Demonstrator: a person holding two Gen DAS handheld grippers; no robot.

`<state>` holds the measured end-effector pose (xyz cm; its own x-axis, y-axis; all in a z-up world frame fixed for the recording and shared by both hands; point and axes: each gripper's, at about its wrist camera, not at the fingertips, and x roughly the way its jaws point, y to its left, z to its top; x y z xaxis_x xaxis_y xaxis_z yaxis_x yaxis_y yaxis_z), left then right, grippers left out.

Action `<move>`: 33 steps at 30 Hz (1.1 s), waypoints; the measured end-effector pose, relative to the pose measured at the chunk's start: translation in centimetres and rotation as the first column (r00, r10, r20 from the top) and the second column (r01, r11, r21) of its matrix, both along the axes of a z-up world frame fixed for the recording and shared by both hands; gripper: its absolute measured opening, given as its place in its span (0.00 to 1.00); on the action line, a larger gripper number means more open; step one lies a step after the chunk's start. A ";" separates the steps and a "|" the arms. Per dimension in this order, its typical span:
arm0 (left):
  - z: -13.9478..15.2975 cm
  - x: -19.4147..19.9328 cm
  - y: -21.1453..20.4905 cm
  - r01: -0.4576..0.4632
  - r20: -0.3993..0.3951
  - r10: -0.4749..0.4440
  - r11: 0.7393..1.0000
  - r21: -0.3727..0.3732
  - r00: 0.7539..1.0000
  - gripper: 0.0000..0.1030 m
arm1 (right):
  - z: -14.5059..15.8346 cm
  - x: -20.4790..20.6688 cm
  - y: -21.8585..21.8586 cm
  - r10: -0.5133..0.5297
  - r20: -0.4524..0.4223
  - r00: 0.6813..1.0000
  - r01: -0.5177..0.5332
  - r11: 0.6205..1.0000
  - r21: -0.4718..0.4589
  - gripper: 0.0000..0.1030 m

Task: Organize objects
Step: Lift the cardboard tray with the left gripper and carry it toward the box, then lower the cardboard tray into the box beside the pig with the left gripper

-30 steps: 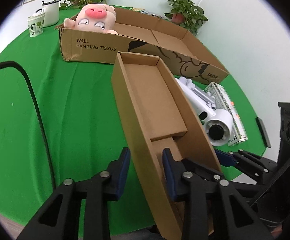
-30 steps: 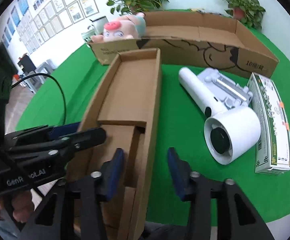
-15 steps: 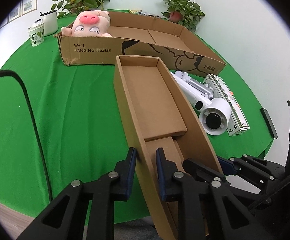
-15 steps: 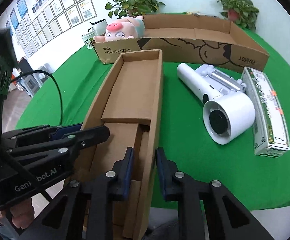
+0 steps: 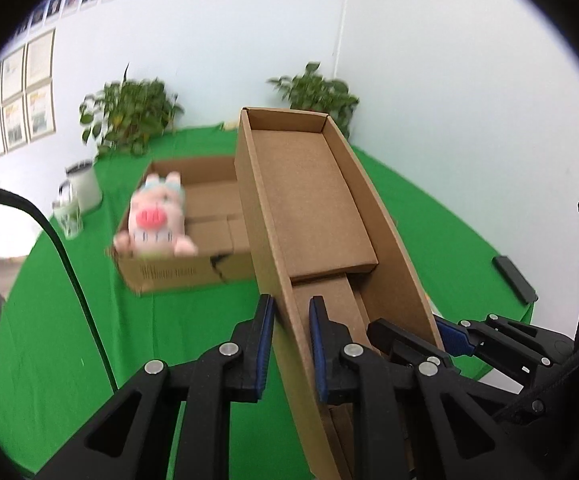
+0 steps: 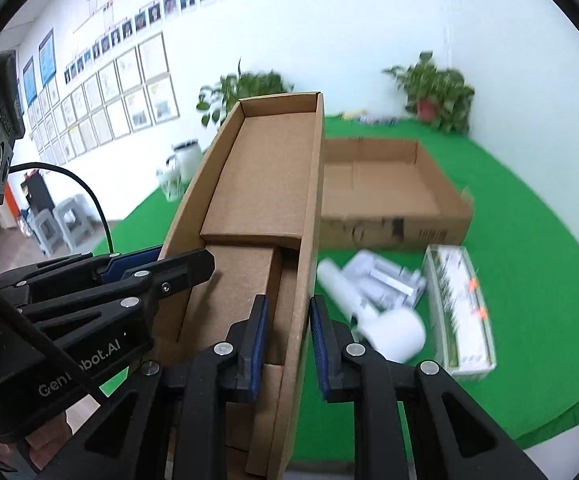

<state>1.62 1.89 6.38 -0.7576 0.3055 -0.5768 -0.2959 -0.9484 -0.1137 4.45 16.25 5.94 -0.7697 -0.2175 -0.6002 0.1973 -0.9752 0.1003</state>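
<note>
- Nearest — the left claw (image 5: 289, 344) pinches the left wall of the long box (image 5: 313, 208), and the right claw (image 6: 287, 336) pinches its right wall, so the box hangs tilted above the table (image 6: 529, 264).
- Beyond the right claw lie one hair dryer (image 6: 381, 304) and one carton (image 6: 461, 312) — not yet put away.
- Farthest, one big tray (image 5: 193, 268) holds one pig toy (image 5: 155, 220); I judge the task barely begun.

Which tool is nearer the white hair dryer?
Right. The right tool grips the long box wall beside the white hair dryer; the left tool grips the opposite wall.
</note>
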 end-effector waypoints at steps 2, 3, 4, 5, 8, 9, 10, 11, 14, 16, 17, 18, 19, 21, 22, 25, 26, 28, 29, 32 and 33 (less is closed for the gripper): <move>2.0 -0.7 0.0 0.004 -0.042 -0.004 1.000 0.001 0.999 0.16 | 2.0 -0.5 0.1 -0.009 -0.042 0.999 0.009 1.000 0.000 0.18; 3.0 -1.2 0.0 0.003 -0.058 -0.003 1.000 0.004 0.998 0.16 | 3.0 -0.8 0.0 -0.010 -0.061 0.998 0.010 1.000 0.003 0.18; 4.0 -1.7 -0.1 0.001 -0.072 -0.001 1.000 0.007 0.997 0.16 | 3.9 -1.3 -0.1 -0.010 -0.078 0.997 0.010 1.000 0.006 0.18; 5.2 -2.5 -0.2 -0.002 -0.092 0.002 1.000 0.005 0.996 0.16 | 5.0 -1.9 -0.3 -0.009 -0.095 0.995 0.010 1.000 0.007 0.18; 8.1 -4.7 -0.6 -0.011 -0.131 0.011 1.000 0.000 0.991 0.16 | 8.0 -4.1 -0.6 0.001 -0.137 0.991 0.000 1.000 0.001 0.18; 8.9 -5.5 -0.6 -0.013 -0.137 0.012 1.000 -0.002 0.991 0.16 | 9.1 -4.9 -0.7 0.003 -0.149 0.989 -0.004 1.000 -0.002 0.18; 9.7 -6.4 -0.7 -0.015 -0.139 0.014 1.000 -0.004 0.990 0.16 | 10.0 -5.8 -0.9 0.006 -0.156 0.988 -0.007 1.000 -0.004 0.18; 10.5 -7.5 -0.7 -0.016 -0.140 0.015 1.000 -0.006 0.990 0.16 | 10.8 -6.9 -1.0 0.008 -0.160 0.987 -0.009 1.000 -0.006 0.18; 12.4 -10.9 -0.9 -0.018 -0.132 0.017 1.000 -0.008 0.991 0.16 | 13.2 -10.2 -1.2 0.012 -0.157 0.988 -0.014 1.000 -0.014 0.18; 13.2 -13.1 -1.0 -0.025 -0.117 0.024 1.000 -0.005 0.993 0.16 | 14.4 -12.7 -1.3 0.014 -0.143 0.990 -0.017 1.000 -0.019 0.18; 13.5 -14.4 -1.0 -0.030 -0.104 0.029 1.000 -0.005 0.994 0.16 | 14.9 -13.7 -1.4 0.016 -0.135 0.991 -0.019 1.000 -0.020 0.18; 13.5 -15.2 -1.1 -0.034 -0.092 0.033 0.999 -0.005 0.995 0.16 | 15.2 -15.0 -1.5 0.018 -0.123 0.992 -0.021 1.000 -0.023 0.18; 13.5 -16.3 -1.1 -0.038 -0.079 0.038 0.999 -0.008 0.996 0.16 | 15.4 -16.2 -1.6 0.022 -0.107 0.994 -0.025 0.999 -0.026 0.18; 13.1 -18.2 -1.3 -0.045 -0.050 0.044 0.999 -0.013 0.998 0.16 | 15.5 -19.7 -1.5 0.031 -0.078 0.996 -0.033 0.999 -0.027 0.18; 12.7 -19.0 -1.4 -0.046 -0.037 0.046 0.999 -0.015 0.998 0.16 | 15.4 -21.5 -1.4 0.033 -0.063 0.997 -0.035 0.999 -0.029 0.18; 10.9 -21.6 -1.5 -0.050 0.016 0.050 0.999 -0.022 0.999 0.16 | 14.3 -26.0 -1.5 0.039 -0.009 0.999 -0.040 0.999 -0.033 0.18; 10.2 -22.3 -1.5 -0.052 0.035 0.052 0.998 -0.026 0.998 0.16 | 13.6 -27.3 -1.5 0.041 0.009 0.999 -0.041 0.999 -0.034 0.18; 8.6 -23.8 -1.4 -0.056 0.073 0.059 0.998 -0.036 0.996 0.16 | 12.0 -29.9 -1.3 0.046 0.048 0.998 -0.044 0.998 -0.041 0.18; 7.8 -24.5 -1.3 -0.062 0.094 0.065 0.997 -0.040 0.993 0.16 | 11.0 -31.1 -1.2 0.050 0.070 0.996 -0.047 0.998 -0.046 0.18; 5.0 -26.4 -1.3 -0.076 0.161 0.084 0.996 -0.053 0.983 0.16 | 7.6 -34.6 -0.9 0.063 0.136 0.989 -0.054 0.996 -0.066 0.18; 4.1 -26.9 -1.3 -0.080 0.179 0.090 0.995 -0.059 0.980 0.16 | 6.3 -35.9 -0.9 0.066 0.157 0.985 -0.055 0.996 -0.071 0.18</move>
